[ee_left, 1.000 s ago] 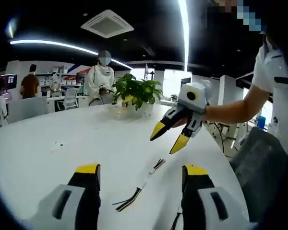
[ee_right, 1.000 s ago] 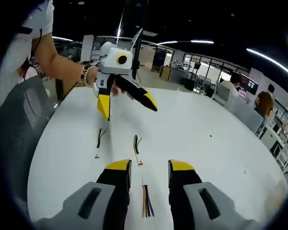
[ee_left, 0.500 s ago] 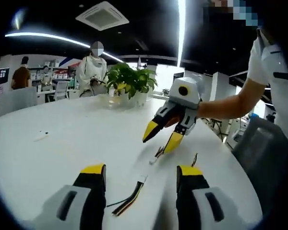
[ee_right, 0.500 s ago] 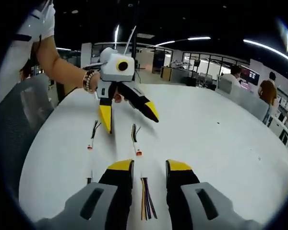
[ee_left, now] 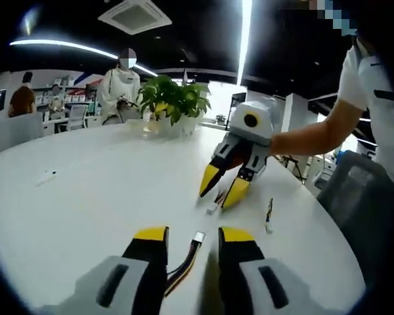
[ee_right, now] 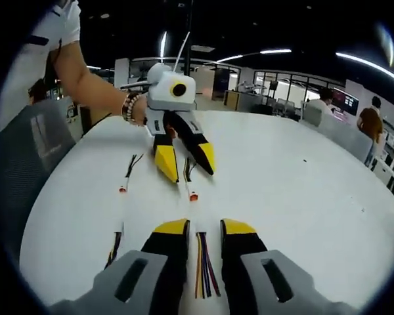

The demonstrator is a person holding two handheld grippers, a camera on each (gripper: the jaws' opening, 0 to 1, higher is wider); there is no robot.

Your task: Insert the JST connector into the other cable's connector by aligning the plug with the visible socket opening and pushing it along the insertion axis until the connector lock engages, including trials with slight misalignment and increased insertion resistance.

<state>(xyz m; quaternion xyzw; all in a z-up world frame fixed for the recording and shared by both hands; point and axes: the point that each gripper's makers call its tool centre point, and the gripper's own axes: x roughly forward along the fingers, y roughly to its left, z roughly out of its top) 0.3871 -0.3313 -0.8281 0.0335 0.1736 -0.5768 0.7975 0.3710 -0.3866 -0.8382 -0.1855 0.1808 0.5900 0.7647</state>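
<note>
Cable [ee_left: 184,266] with its white connector end lies flat on the white desk [ee_left: 85,197] between my left gripper [ee_left: 192,241] jaws, the coloured wires trailing back toward me. I see those jaws parted on either side of it; whether they touch it I cannot tell. Just beyond the connector tip, my right gripper [ee_left: 224,189] points down at the desk, its yellow-tipped jaws apart over a second small connector [ee_left: 213,207]. To the right of that lies a third short cable [ee_left: 268,215], well clear of both jaws. Farther off, a potted plant [ee_left: 174,105] stands on the desk, and a person [ee_left: 118,88] in white stands behind it.

From the right gripper view, a bundle of coloured wires [ee_right: 204,269] runs between my right gripper [ee_right: 205,230] jaws, which sit narrowly apart around it without visibly clamping. Ahead of the tips lies a wire with a red connector [ee_right: 192,195], and to its left another short wire [ee_right: 126,176] with a red end. Past them the left gripper [ee_right: 187,164] hangs tips-down over the desk [ee_right: 282,190], jaws spread, held by a hand [ee_right: 141,108] with a beaded bracelet.
</note>
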